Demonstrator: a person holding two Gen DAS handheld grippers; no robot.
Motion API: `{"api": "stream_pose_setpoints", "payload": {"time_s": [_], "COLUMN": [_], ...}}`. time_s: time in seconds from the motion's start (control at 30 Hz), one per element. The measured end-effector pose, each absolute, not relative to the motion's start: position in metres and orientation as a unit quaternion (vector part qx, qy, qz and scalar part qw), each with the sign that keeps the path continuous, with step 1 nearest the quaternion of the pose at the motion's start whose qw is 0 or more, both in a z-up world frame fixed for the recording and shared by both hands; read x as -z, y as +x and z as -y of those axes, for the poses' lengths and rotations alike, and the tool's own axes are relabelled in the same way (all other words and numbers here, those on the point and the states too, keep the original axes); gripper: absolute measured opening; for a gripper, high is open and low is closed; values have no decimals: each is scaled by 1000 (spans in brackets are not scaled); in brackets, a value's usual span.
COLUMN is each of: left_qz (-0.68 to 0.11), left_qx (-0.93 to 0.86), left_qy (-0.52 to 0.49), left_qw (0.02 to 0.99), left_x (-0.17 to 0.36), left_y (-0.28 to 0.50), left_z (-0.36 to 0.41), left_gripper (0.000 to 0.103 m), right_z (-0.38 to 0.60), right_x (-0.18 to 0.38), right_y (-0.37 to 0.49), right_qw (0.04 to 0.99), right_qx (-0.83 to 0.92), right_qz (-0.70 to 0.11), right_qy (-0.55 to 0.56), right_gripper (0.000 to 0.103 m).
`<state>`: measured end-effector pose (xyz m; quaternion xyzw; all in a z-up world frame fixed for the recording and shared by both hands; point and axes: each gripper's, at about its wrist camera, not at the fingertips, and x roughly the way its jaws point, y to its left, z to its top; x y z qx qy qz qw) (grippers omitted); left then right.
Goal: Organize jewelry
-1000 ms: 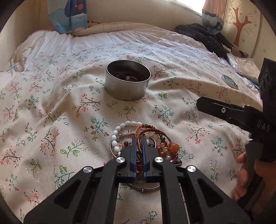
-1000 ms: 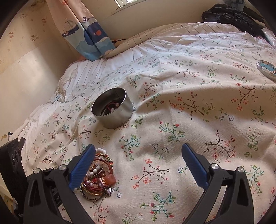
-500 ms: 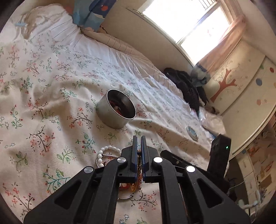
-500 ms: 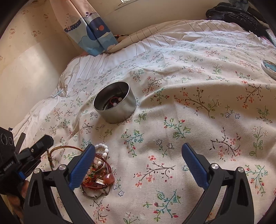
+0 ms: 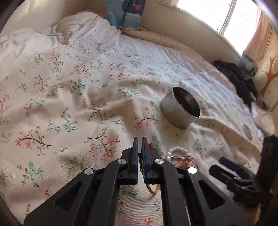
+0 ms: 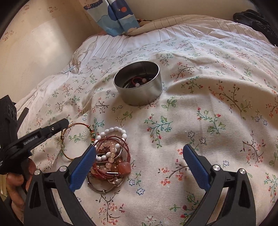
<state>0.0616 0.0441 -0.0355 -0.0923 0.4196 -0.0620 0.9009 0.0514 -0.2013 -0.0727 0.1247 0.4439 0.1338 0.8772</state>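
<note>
My left gripper [image 5: 139, 139] is shut on a thin gold-and-orange cord bracelet [image 5: 152, 190], whose cord runs down between the pads. In the right wrist view that bracelet [image 6: 77, 124] hangs as a loop from the left gripper [image 6: 65, 122], drawn out to the left of the tangled pile of bead bracelets [image 6: 109, 156]; its beaded end still lies against the pile. A round metal tin [image 6: 137, 83] with some jewelry inside stands on the bed beyond the pile. My right gripper [image 6: 139, 153] is open above the bedspread, its left finger beside the pile, nothing between the pads.
The floral bedspread [image 6: 208, 97] covers the bed. Blue patterned cloth [image 6: 116, 15] hangs at the head. Dark clothing [image 5: 239, 76] lies at the far right, with a small round disc [image 5: 246, 129] near it. A hand [image 6: 15, 177] holds the left gripper's handle.
The left gripper has pulled the cord bracelet out of the pile toward the left and rolled. The right gripper has come closer to the pile and tin, still open.
</note>
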Motion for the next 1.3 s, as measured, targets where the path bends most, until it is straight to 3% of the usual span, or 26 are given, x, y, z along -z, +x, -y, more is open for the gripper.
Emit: {"api": "stream_pose_setpoints", "payload": {"time_s": [0.1, 0.17, 0.2, 0.23, 0.3, 0.33, 0.43, 0.5, 0.73, 0.93, 0.97, 1.0, 1.03, 1.2, 1.3], "left_qz": [-423, -436, -446, -456, -477, -482, -472, -462, -365, -350, -352, -353, -354, -355, -354], "left_qx": [51, 39, 32, 23, 21, 17, 22, 28, 71, 90, 90, 89, 90, 94, 96], "left_qy": [-64, -38, -26, -12, 4, 7, -10, -30, -73, -69, -67, -66, -68, -66, -61], "left_qw": [902, 898, 894, 890, 878, 876, 881, 886, 926, 930, 929, 929, 929, 928, 928], "left_x": [37, 43, 48, 53, 63, 65, 60, 54, 17, 10, 10, 11, 11, 12, 11], "left_y": [61, 63, 66, 67, 71, 72, 68, 66, 47, 45, 46, 45, 45, 45, 44], "left_z": [-41, -35, -33, -30, -26, -27, -33, -38, -40, -31, -31, -30, -30, -29, -27], "left_gripper": [10, 26, 40, 44, 42, 26, 11, 8, 6, 6, 6, 6, 6, 6, 4], "right_z": [194, 189, 187, 186, 187, 188, 192, 198, 225, 239, 241, 244, 248, 227, 194], "right_x": [80, 86, 90, 92, 91, 89, 82, 76, 58, 61, 62, 64, 63, 55, 57], "right_y": [59, 63, 65, 66, 64, 62, 58, 54, 43, 45, 45, 46, 44, 42, 47], "right_qw": [866, 854, 849, 847, 842, 844, 850, 856, 873, 879, 882, 881, 884, 891, 892], "right_qx": [-157, -179, -183, -185, -204, -205, -205, -204, -190, -135, -115, -105, -98, -144, -160], "right_qz": [-456, -469, -476, -480, -476, -471, -457, -443, -393, -401, -405, -408, -402, -393, -412], "right_qy": [130, 135, 135, 134, 155, 156, 162, 173, 219, 219, 212, 214, 219, 176, 97], "right_gripper": [95, 87, 68, 46, 17, 11, 11, 10, 8, 9, 11, 34, 66, 67, 57]}}
